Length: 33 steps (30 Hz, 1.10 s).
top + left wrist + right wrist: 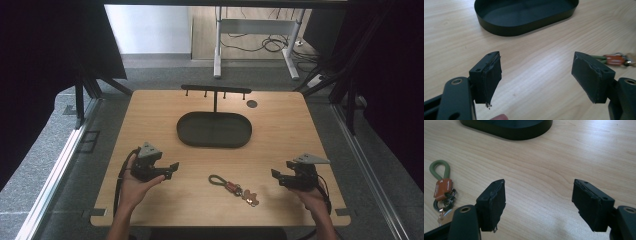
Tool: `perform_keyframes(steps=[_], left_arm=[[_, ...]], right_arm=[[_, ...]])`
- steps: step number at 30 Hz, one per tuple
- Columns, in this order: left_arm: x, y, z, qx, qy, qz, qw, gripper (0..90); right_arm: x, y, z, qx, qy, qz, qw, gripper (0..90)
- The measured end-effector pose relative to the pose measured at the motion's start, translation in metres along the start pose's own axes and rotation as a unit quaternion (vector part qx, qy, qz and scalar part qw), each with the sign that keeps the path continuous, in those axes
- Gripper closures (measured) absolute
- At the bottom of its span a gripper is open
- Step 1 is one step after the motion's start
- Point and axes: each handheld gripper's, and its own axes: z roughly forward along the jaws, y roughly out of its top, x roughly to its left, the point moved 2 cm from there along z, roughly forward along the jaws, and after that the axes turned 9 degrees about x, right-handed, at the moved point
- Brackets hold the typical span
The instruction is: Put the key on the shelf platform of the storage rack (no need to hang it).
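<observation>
The wooden table (280, 130) holds a dark oval tray (214, 129) under a hook rack (216, 90). The left gripper (172, 166) and right gripper (276, 175) gape empty, flanking the keychain (234, 188) lying flat between them; a shallow pinch might skid it.

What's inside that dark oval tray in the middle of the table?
Nothing that I can see: the tray looks empty in the high view. In the left gripper view its near wall hides a strip of the floor.
</observation>
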Motion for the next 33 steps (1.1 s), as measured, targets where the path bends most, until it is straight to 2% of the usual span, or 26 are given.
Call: perform_keyframes(steps=[4, 7, 12, 13, 16, 18, 22, 23, 25, 26, 28, 31, 32, 33], left_arm=[[-0.004, -0.003, -0.005, 0.001, 0.0, -0.003, 1.0, 24.4], [-0.003, -0.003, 0.0, 0.003, -0.008, -0.006, 1.0, 24.4], [-0.002, -0.003, 0.006, 0.014, -0.002, 0.014, 0.9998, 24.6], [-0.002, -0.003, 0.007, 0.014, -0.003, 0.014, 0.9998, 24.6], [0.0, -0.006, 0.006, 0.01, -0.007, 0.014, 0.9998, 24.6], [0.0, -0.007, 0.003, 0.01, -0.004, 0.022, 0.9997, 24.5], [0.0, -0.014, -0.004, 0.008, -0.007, 0.019, 0.9998, 24.0], [0.0, -0.016, -0.006, 0.009, -0.007, 0.014, 0.9998, 24.0], [-0.001, -0.018, -0.006, 0.011, -0.015, 0.013, 0.9998, 24.1], [-0.001, -0.018, -0.006, 0.011, -0.015, 0.013, 0.9998, 24.5], [-0.003, -0.016, -0.004, 0.012, -0.032, 0.023, 0.9991, 24.7], [-0.005, -0.014, -0.003, 0.011, -0.037, 0.028, 0.9989, 24.8], [-0.006, -0.013, -0.003, 0.008, -0.044, 0.036, 0.9984, 24.7], [-0.006, -0.014, -0.003, 0.006, -0.047, 0.038, 0.9982, 24.7]], right_arm=[[-0.001, -0.004, -0.001, 0.009, 0.008, -0.007, 0.9999, 30.2], [-0.005, -0.007, -0.003, 0.012, 0.011, -0.006, 0.9998, 30.8], [-0.011, -0.011, -0.004, 0.014, 0.014, 0.004, 0.9998, 32.0], [-0.012, -0.013, -0.004, 0.014, 0.018, 0.011, 0.9997, 33.7], [-0.009, -0.014, -0.002, 0.019, 0.022, 0.007, 0.9996, 34.2], [-0.001, -0.009, 0.0, 0.023, 0.026, -0.007, 0.9994, 35.5], [0.01, -0.003, -0.001, 0.021, 0.032, -0.023, 0.999, 37.0], [0.018, 0.0, -0.002, 0.025, 0.041, -0.037, 0.9982, 37.3], [0.022, 0.002, -0.001, 0.032, 0.045, -0.045, 0.9975, 38.4], [0.022, 0.002, -0.001, 0.032, 0.045, -0.045, 0.9975, 38.4], [0.026, 0.005, 0.0, 0.037, 0.057, -0.047, 0.9966, 41.3], [0.03, 0.005, 0.001, 0.042, 0.065, -0.041, 0.9961, 41.5], [0.033, 0.008, 0.002, 0.06, 0.074, -0.043, 0.9945, 41.4], [0.035, 0.012, 0.002, 0.067, 0.072, -0.046, 0.994, 41.4]])
